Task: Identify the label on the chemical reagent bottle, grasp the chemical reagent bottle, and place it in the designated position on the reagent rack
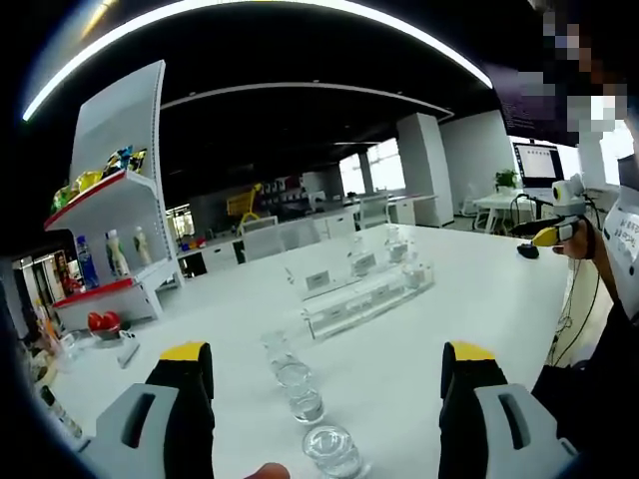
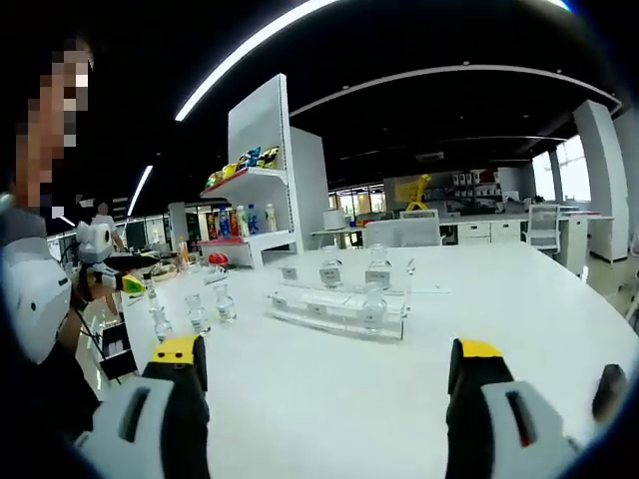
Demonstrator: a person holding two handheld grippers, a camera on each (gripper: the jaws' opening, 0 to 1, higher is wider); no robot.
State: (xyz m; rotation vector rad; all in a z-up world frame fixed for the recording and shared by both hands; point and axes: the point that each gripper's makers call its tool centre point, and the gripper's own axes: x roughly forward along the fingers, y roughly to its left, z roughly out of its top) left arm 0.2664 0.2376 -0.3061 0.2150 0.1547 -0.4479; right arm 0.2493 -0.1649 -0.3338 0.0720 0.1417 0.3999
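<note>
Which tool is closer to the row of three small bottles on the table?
The left tool: the bottles stand between its open jaws. The right tool faces the rack, with the bottles far off to its left.

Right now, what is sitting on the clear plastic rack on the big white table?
A few small clear glass bottles stand on the clear plastic rack, with little white label cards along it. The words on the cards are too small to read.

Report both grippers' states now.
Left gripper: open, fingers wide apart, holding nothing.
Right gripper: open, fingers wide apart, holding nothing.
</note>
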